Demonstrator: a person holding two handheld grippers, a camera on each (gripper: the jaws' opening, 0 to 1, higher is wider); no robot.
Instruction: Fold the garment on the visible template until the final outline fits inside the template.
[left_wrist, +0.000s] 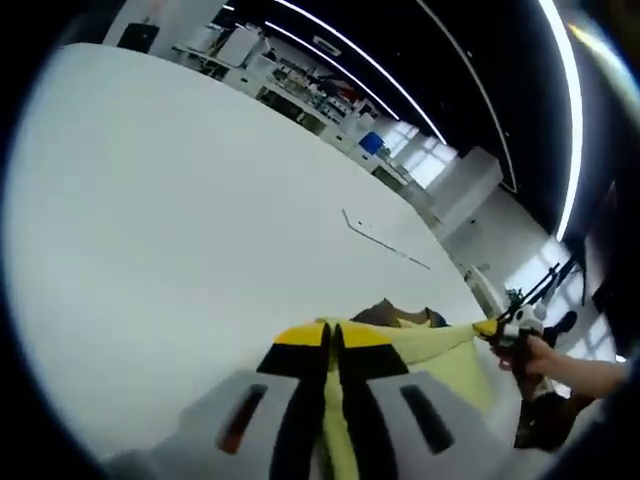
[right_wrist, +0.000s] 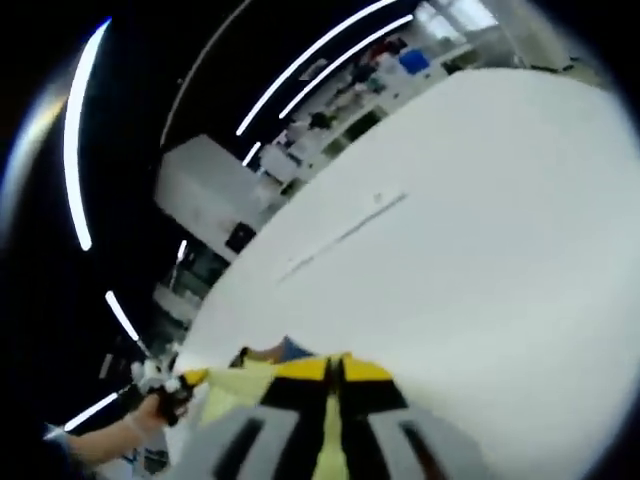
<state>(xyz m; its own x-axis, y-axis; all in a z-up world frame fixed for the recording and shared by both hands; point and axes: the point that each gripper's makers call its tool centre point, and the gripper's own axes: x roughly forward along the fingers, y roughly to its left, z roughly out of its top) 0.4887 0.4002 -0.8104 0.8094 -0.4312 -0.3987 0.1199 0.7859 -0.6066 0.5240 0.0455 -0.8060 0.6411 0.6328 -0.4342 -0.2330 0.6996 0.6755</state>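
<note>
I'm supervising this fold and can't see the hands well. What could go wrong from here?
Both tools grip the yellow garment, the left tool and right tool stretching it taut above the white table; an edge could slip free. The thin template line lies farther off, so the garment may land outside it.

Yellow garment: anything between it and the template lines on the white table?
Nothing visible. The pale yellow fabric garment hangs stretched between both grippers, which are shut on it; bare white table lies between it and the thin template line.

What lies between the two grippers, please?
In the left gripper view, pale yellow garment stretches from the left gripper to the right gripper; both clamp it.
</note>
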